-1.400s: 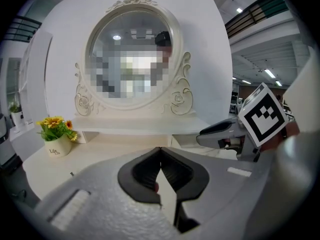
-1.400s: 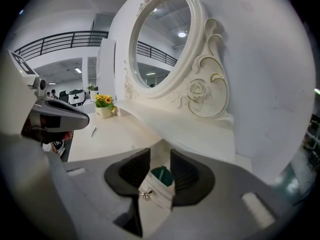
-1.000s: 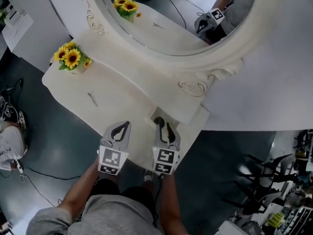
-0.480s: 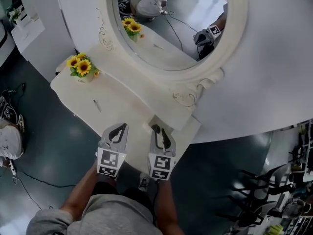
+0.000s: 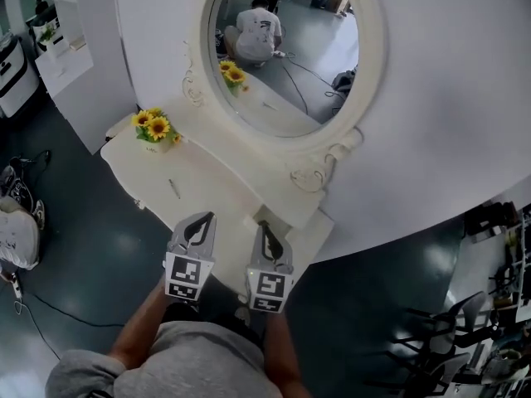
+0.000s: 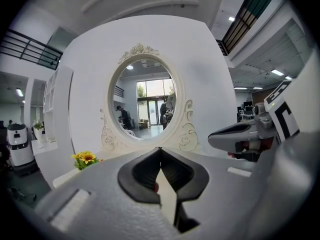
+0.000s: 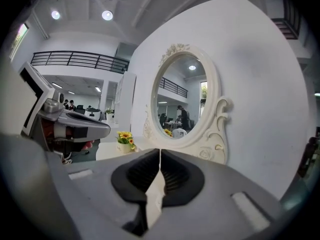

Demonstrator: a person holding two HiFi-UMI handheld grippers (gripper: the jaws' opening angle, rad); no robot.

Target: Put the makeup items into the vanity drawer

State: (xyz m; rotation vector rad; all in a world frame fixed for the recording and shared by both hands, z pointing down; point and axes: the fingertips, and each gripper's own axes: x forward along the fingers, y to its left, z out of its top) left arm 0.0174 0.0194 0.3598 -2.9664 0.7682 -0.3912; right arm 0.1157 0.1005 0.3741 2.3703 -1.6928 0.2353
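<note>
A white vanity table (image 5: pixel 217 182) stands in front of me below an oval mirror (image 5: pixel 282 56). A thin pencil-like makeup item (image 5: pixel 173 189) lies on its top, left of both grippers. My left gripper (image 5: pixel 208 217) hovers at the table's front edge with its jaws shut and empty (image 6: pixel 160 149). Beside it, my right gripper (image 5: pixel 264 225) is closing; its tips meet with nothing between them (image 7: pixel 160 151). A small boxy recess (image 5: pixel 274 211) sits just past the right tip; whether it is the drawer is unclear.
A pot of sunflowers (image 5: pixel 156 127) sits at the table's far left end. The mirror reflects a crouching person (image 5: pixel 257 30). Sneakers (image 5: pixel 17 230) and cables lie on the dark floor at left. Chairs and equipment (image 5: pixel 465 338) crowd the lower right.
The right gripper's jaws have gone from open to closed. The head view has pulled back and up, showing more of the mirror. Both grippers stay at the table's front edge.
</note>
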